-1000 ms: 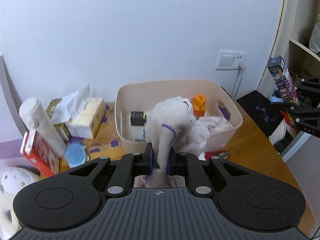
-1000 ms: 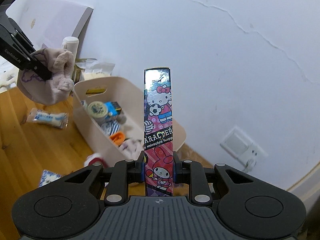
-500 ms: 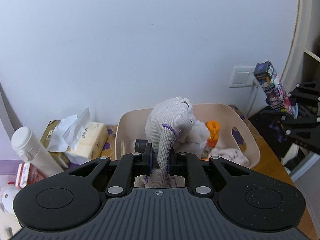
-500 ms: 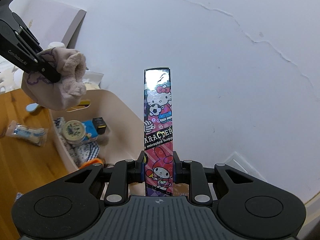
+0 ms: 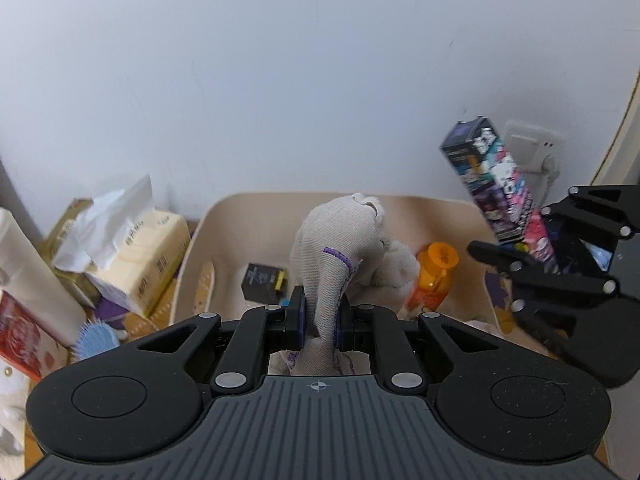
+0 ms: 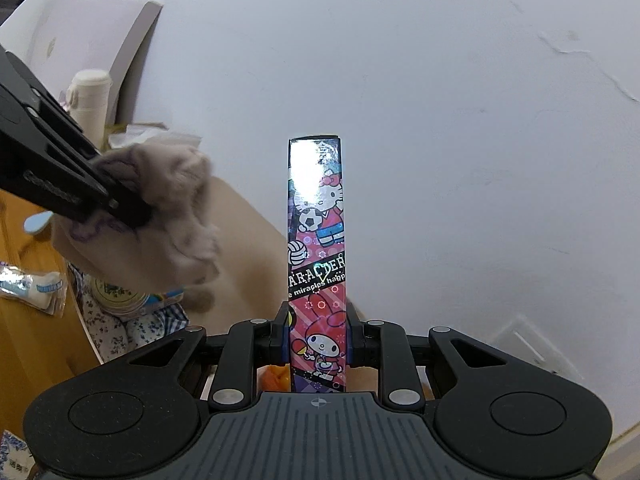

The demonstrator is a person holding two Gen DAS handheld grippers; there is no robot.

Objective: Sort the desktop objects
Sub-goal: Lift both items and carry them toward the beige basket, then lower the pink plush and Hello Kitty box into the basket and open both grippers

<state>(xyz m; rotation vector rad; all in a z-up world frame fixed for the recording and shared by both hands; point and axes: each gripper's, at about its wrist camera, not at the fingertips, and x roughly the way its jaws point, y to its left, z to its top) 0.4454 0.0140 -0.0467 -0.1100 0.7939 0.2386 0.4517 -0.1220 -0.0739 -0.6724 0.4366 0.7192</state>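
Observation:
My left gripper [image 5: 319, 320] is shut on a pale grey sock with purple stitching [image 5: 340, 248], held over the beige storage bin [image 5: 224, 216]. In the right wrist view the same sock [image 6: 168, 216] hangs from the left gripper [image 6: 120, 208] above the bin [image 6: 256, 236]. My right gripper [image 6: 318, 340] is shut on a tall cartoon-printed box [image 6: 316, 240], which stands upright between the pads. The box [image 5: 500, 188] and the right gripper [image 5: 520, 268] also show at the bin's right edge in the left wrist view.
Inside the bin lie an orange bottle [image 5: 434, 276], a small black box [image 5: 262, 278], a round tin [image 6: 116, 292] and patterned cloth [image 6: 132, 328]. Left of the bin are a tissue pack [image 5: 132, 252], a white bottle [image 5: 28, 276] and a blue brush [image 5: 96, 340]. A wall socket [image 5: 532, 148] sits behind.
Both grippers have moved closer to the bin, which now looms larger. The sock now hangs over the bin's inside, and the box has come up to its right edge.

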